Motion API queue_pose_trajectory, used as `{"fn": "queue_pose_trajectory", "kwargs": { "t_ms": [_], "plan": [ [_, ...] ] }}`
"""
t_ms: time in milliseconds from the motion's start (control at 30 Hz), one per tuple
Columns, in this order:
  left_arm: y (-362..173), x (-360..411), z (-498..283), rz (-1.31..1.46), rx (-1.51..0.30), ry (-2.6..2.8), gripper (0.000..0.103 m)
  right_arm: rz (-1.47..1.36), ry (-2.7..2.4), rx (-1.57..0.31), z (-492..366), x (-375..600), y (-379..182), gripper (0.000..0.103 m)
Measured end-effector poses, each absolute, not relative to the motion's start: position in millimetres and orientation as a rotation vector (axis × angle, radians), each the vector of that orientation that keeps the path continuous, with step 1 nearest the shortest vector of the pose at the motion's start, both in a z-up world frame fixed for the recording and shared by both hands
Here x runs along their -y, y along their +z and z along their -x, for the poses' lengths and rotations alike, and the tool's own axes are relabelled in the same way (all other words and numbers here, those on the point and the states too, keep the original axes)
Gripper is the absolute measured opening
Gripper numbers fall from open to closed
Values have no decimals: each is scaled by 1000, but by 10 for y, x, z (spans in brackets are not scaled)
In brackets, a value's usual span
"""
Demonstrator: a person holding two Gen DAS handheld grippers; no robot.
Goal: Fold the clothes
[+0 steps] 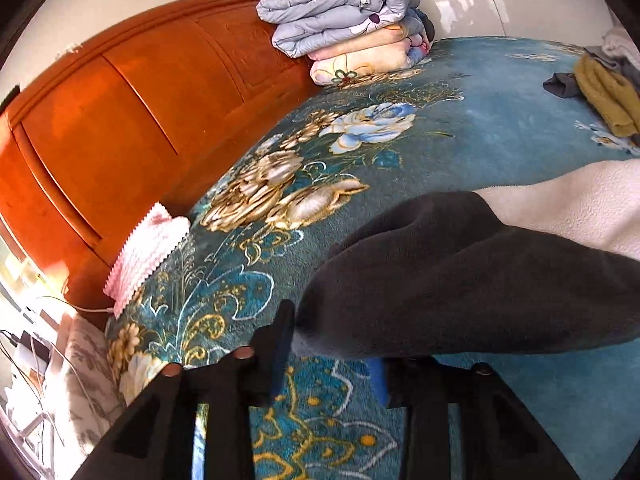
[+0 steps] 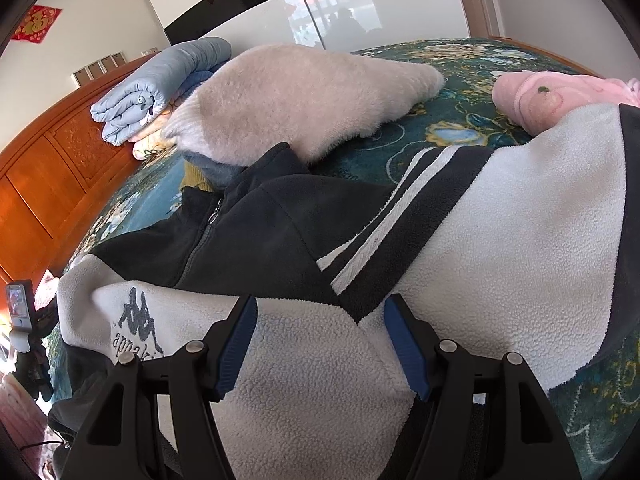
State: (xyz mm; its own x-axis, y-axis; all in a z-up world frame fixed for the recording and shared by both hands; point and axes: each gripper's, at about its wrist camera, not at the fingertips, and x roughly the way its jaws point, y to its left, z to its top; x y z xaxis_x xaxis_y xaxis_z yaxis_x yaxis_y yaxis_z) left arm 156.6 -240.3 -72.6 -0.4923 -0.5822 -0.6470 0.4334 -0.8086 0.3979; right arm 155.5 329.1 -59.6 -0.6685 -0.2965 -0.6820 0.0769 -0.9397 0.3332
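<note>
Left tongs [image 1: 332, 344] at lower centre, parted, dark sleeve [image 1: 460, 280] draped over right prong, grip unclear. Right tongs [image 2: 320, 344] at lower centre, released, hovering over fleece jacket [image 2: 500, 240] spread across bed [image 2: 380, 152]. Folded blankets [image 1: 344, 20] upper centre.
</note>
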Motion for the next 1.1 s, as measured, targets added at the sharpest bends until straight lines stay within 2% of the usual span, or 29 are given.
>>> {"fn": "queue_pose_trajectory", "kwargs": {
  "t_ms": [33,200,367,567,733,800,967,1033,1100],
  "plan": [
    [-688,2396,-1639,-1099,201,-2300,53,-1154,-2658,425,-1561,-3304,-579,67],
    [-406,2183,-2092,-1097,38,-2403,56,-1069,-2654,505,-1684,-3444,-364,67],
    [-221,1753,-2550,-1123,-164,-2582,66,-1012,-2694,500,-2016,-3568,-91,67],
    [-322,1162,-2815,-1129,-305,-2742,66,-1133,-2655,572,-2652,-3674,-289,67],
    [-389,942,-2885,-1103,-450,-2778,66,-1194,-2575,419,-3087,-3354,-413,67],
    [-421,868,-2904,-1110,-497,-2785,66,-1189,-2559,410,-3110,-3267,-421,67],
    [-491,790,-3019,-1122,-568,-2800,66,-1261,-2574,584,-2870,-3272,-536,66],
    [-518,804,-3059,-1120,-598,-2793,66,-1314,-2596,632,-2788,-3264,-614,58],
    [-532,835,-3099,-1115,-629,-2791,66,-1352,-2647,636,-2743,-3253,-663,28]
  ]
}}
